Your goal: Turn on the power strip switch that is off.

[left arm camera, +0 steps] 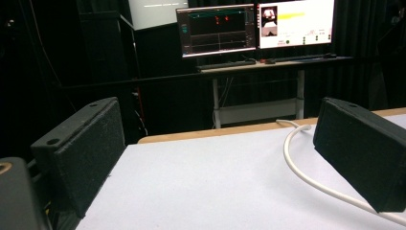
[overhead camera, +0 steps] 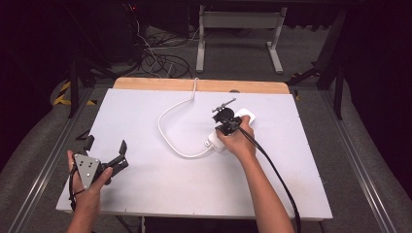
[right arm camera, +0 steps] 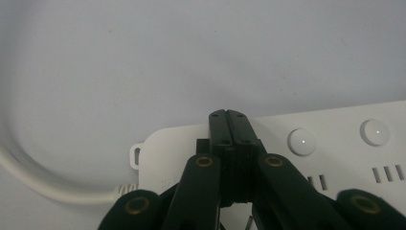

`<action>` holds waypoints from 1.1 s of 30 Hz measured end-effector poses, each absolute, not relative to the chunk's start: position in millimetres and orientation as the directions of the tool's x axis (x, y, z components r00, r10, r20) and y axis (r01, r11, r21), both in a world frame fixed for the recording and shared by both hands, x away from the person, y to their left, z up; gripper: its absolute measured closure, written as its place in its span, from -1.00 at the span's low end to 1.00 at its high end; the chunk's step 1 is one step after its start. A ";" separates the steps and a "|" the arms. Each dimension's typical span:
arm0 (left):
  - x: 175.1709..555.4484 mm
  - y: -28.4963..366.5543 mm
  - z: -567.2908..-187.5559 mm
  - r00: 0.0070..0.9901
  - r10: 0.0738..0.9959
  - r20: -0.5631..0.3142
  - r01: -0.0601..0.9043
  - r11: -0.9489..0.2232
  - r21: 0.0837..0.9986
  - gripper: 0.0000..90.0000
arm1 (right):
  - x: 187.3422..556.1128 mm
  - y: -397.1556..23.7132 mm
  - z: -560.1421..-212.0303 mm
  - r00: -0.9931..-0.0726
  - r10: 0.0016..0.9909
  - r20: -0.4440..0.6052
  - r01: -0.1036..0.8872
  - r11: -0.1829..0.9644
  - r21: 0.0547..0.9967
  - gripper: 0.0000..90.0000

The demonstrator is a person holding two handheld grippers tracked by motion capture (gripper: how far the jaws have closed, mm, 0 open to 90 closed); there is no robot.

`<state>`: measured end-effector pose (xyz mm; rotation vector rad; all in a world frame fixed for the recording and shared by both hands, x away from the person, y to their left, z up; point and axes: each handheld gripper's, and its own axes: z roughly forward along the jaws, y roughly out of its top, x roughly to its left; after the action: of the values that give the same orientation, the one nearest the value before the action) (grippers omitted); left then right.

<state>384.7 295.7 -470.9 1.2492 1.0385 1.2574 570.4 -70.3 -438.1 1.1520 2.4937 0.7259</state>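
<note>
On the white surface (overhead camera: pixel 160 184), my right tongs (right arm camera: pixel 228 116) were closed, empty, tips over the power strip (right arm camera: pixel 335 143) right of centre; my left tongs (overhead camera: pixel 106 144) gaped near the left edge.

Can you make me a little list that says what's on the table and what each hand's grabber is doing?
table: white board, wooden strip at far edge
thing on it: white power strip with round buttons
cord: white cord loops from the strip to the far edge
left gripper: open, near the left edge, holding nothing
right gripper: shut, tips over the power strip near its cord end
beyond the table: desk with monitors
</note>
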 end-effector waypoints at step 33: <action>384.1 295.2 -471.2 0.082 0.991 0.105 -0.088 -0.097 0.991 -0.91 | 568.6 -68.3 -440.2 -0.605 0.795 -0.047 0.649 0.526 0.550 1.00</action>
<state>384.1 295.2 -471.2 1.2600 1.0344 1.2563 568.6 -68.3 -440.2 1.2066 2.4768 0.7114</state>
